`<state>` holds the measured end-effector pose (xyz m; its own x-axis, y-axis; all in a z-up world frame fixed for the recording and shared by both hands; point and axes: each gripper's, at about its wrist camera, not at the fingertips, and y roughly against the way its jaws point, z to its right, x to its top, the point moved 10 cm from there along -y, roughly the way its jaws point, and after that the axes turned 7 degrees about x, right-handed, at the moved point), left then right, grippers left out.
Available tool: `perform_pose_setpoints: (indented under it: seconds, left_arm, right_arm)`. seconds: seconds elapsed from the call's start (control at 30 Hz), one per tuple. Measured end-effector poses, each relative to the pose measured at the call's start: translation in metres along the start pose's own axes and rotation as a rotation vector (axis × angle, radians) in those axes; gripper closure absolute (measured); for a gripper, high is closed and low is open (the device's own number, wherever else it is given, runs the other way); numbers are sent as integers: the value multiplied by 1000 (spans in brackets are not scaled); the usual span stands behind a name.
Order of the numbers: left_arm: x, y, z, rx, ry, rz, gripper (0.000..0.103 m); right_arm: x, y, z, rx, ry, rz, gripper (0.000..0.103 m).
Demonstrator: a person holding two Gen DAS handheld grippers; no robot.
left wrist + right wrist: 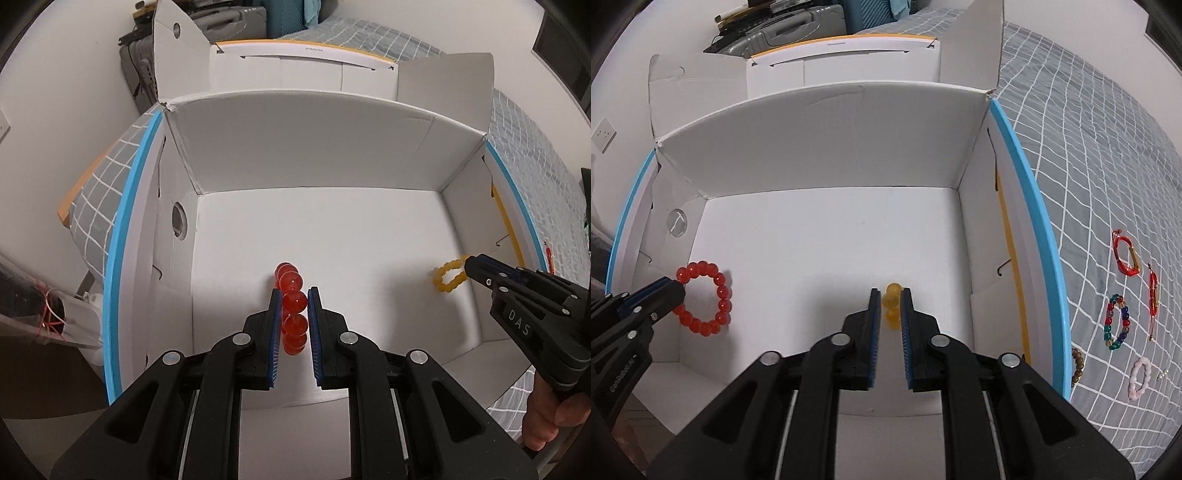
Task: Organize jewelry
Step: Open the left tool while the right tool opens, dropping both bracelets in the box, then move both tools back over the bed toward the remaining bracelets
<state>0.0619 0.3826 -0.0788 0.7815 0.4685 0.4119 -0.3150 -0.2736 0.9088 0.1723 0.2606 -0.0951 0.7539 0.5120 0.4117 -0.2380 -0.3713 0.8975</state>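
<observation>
Inside the open white cardboard box (332, 236), the left hand-held gripper (294, 295) pinches the red glass-bead bracelet (705, 299), seen edge-on. The right hand-held gripper (889, 295) stands slightly parted around the yellow bead bracelet (448, 277); contact is unclear. On the grey checked bedspread (1089, 166) lie a multicoloured bead bracelet (1116, 322) and a pink bracelet (1138, 378); a brown one (1078, 365) is half hidden by the box.

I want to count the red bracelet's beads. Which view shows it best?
The right wrist view: the red bracelet appears there as a full ring inside the white box. The left wrist view sees it edge-on between the left tongs, beads overlapping.
</observation>
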Motion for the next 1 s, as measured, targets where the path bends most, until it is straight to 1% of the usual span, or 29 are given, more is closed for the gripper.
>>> perform_pose_setpoints:
  seconds: [0.03, 0.07, 0.1, 0.13, 0.17, 0.2, 0.23, 0.27, 0.3, 0.37, 0.47, 0.57, 0.67, 0.77, 0.9, 1.0]
  left_arm:
    - [0, 0, 0, 5, -2, 0, 88]
    - [2, 1, 0, 13, 0, 4, 87]
    - [5, 4, 3, 22, 1, 6, 84]
    - [5, 5, 2, 28, 2, 9, 71]
    - [5, 7, 1, 34, 5, 12, 51]
    - [5, 10, -1, 35, 16, 24, 44]
    - [6, 13, -3, 28, 23, 34, 35]
    - [6, 17, -4, 24, 31, 39, 29]
    - [5, 18, -5, 26, 33, 42, 27]
    - [5, 22, -8, 37, 32, 53, 16]
    - [4, 24, -11, 51, 31, 65, 12]
    - [3, 26, -13, 53, 35, 71, 8]
    - [2, 29, -17, 66, 39, 84, 7]
    - [3, 35, -16, 67, 38, 102, 6]
    - [3, 43, -8, 70, 16, 139, 6]
    - [4, 53, 6, 60, 9, 175, 6]
  right_arm:
    - [0, 0, -2, 7, 0, 0, 71]
    - [1, 1, -4, 16, -2, 5, 58]
    - [2, 2, -5, 18, -3, 8, 52]
    - [2, 3, -7, 15, 4, 12, 50]
    - [1, 4, -10, 15, 10, 16, 43]
    - [1, 7, -12, 15, 18, 24, 34]
    - [1, 9, -14, 13, 22, 31, 31]
    - [1, 12, -16, 11, 27, 39, 26]
    - [0, 14, -17, 8, 33, 44, 22]
    - [0, 17, -20, 7, 39, 48, 17]
    - [-1, 20, -21, 6, 37, 57, 12]
    - [-1, 24, -21, 4, 32, 61, 11]
    - [-1, 28, -20, 3, 31, 69, 8]
    - [-2, 36, -15, 2, 26, 82, 8]
    - [-11, 52, -1, -9, 32, 107, 8]
    - [-22, 72, 23, -39, 17, 140, 8]
